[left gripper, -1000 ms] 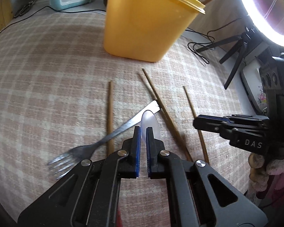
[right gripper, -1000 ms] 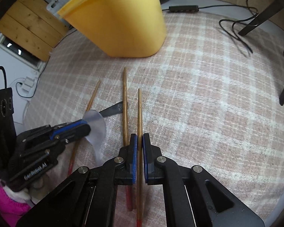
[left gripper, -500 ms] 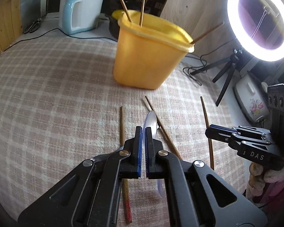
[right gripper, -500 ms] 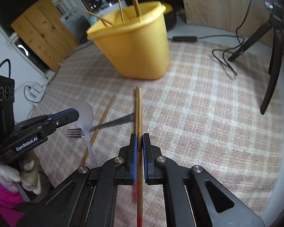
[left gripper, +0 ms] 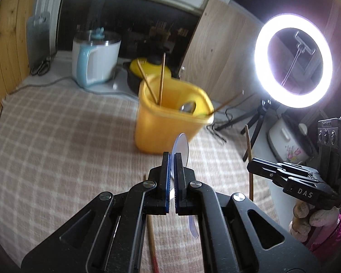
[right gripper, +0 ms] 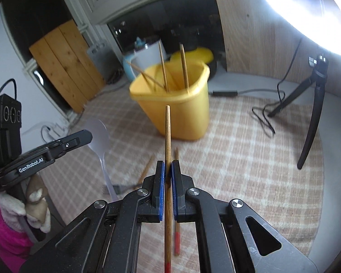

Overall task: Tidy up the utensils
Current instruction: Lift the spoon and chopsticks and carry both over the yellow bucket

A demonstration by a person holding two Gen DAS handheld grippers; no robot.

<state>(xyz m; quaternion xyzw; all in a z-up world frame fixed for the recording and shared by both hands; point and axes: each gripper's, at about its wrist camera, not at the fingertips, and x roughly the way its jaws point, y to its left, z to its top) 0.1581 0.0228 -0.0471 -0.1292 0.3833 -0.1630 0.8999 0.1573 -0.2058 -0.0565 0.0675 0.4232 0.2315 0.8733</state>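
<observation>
Fingers of the left gripper [left gripper: 172,159] pinched tight on the thin neck of a translucent white plastic spoon [left gripper: 181,147] — bowl poking up past the tips, handle hanging below the pads. Fingers of the right gripper [right gripper: 167,167] clamped likewise on a long brown wooden chopstick [right gripper: 167,136], which runs straight out ahead between the pads, red end trailing underneath.

Step in hand, by my reading: both pieces lifted clear of the checked tablecloth [right gripper: 250,150] and on the way to the yellow plastic tub [left gripper: 168,127], which stands ahead of both sets of tips and holds several chopsticks and a metal spoon.

Next move calls for carrying each tip over the tub's rim, then letting go — one at a time, lest they clash.

Both grippers pitch forward and down, side by side, held off the cloth. Loose chopsticks and a fork lie on it beneath the right fingers.
</observation>
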